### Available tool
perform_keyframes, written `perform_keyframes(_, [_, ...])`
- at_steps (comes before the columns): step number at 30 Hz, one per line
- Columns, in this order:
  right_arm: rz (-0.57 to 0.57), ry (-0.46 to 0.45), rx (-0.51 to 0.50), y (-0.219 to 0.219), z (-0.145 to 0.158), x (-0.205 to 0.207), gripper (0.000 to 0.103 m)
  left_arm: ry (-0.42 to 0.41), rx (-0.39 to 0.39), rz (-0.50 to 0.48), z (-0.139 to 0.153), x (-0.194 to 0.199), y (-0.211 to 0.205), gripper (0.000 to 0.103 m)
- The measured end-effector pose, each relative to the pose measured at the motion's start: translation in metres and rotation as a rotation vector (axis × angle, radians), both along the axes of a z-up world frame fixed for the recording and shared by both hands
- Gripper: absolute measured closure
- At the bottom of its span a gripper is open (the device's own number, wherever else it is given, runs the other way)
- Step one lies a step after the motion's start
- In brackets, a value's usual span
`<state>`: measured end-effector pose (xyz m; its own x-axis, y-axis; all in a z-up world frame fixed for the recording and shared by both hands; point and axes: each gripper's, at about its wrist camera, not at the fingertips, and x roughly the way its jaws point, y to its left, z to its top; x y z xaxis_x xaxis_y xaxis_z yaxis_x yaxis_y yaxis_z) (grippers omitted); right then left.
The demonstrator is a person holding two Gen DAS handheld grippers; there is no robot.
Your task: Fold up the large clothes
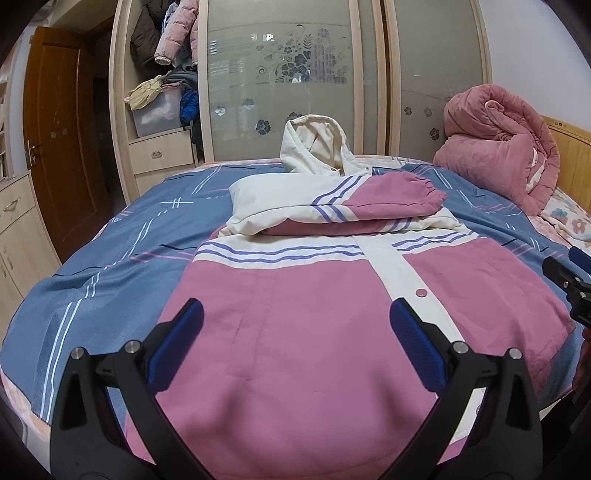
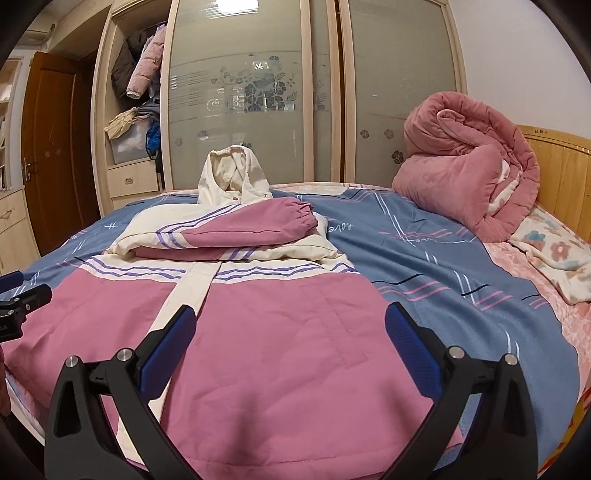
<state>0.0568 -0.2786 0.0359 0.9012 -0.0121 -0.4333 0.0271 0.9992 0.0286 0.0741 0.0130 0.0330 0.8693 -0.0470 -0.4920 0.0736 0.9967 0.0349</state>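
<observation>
- left gripper (image 1: pixel 295 332) nearest the lens, jaws spread wide, empty, over the jacket's lower hem.
- right gripper (image 2: pixel 290 332) likewise wide apart, holding nothing.
- pink-and-cream jacket (image 1: pixel 295 295) lies flat on the blue bedspread (image 1: pixel 110 266), both sleeves (image 2: pixel 240 230) folded across chest, hood (image 1: pixel 314 147) propped up.
- rolled pink quilt (image 2: pixel 472 166) at headboard.

Bed (image 2: pixel 424 236) has a blue sheet with white and pink stripes. Rolled pink quilt (image 2: pixel 476 162) sits at its right end against the wooden headboard (image 2: pixel 557 166), floral blanket (image 2: pixel 557 254) just below it. Behind the bed: frosted sliding wardrobe doors (image 2: pixel 236 96) with a flower pattern. Left of them, open shelving with hanging coats (image 1: pixel 166 33) and a clear storage bin (image 1: pixel 157 112). Brown door (image 1: pixel 59 140) far left.
</observation>
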Motion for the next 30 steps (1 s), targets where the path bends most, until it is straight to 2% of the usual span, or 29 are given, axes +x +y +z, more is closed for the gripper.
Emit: perform_keyframes(30, [0.015,0.013,0.02,0.0062,-0.0042,0.0039,0.001,0.018,0.009,-0.001,-0.006,0.003,0.0005,0.002])
